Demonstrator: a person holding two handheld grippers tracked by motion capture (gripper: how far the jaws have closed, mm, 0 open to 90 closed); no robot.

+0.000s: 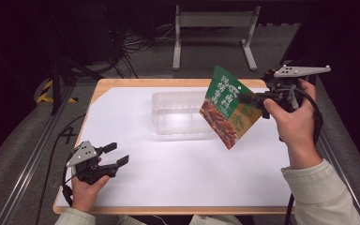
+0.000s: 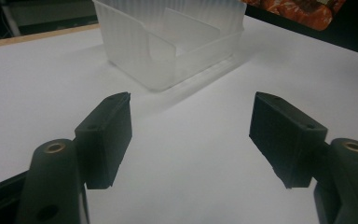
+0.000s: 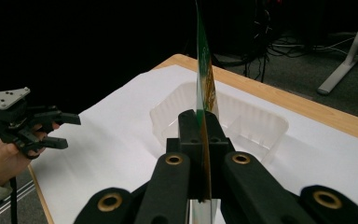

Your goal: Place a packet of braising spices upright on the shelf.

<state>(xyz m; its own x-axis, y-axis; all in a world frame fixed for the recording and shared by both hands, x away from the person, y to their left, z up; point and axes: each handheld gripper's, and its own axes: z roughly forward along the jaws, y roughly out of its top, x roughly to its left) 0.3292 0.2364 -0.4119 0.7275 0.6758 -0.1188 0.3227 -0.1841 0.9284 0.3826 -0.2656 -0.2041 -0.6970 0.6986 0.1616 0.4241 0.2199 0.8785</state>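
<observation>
Green snack pouch (image 1: 226, 107), edge-on and cropped, clamped in right gripper (image 1: 242, 99); left gripper (image 1: 116, 155) apart.

The snack pouch (image 1: 226, 107) is glossy printed foil or plastic film, thin and smooth, green and orange. The container (image 1: 180, 112) is translucent frosted plastic with finely ribbed walls, its divider the same material. A matt white sheet, like paper, covers the tabletop (image 1: 122, 85), whose bare rim is light, smooth wood. Both the left gripper (image 1: 114, 154) and the right gripper (image 1: 247, 99) are matt black plastic with brass-coloured bushings; the pads (image 2: 279, 130) look finely textured. The person's sleeves (image 1: 326, 192) are pale woven cloth.
</observation>
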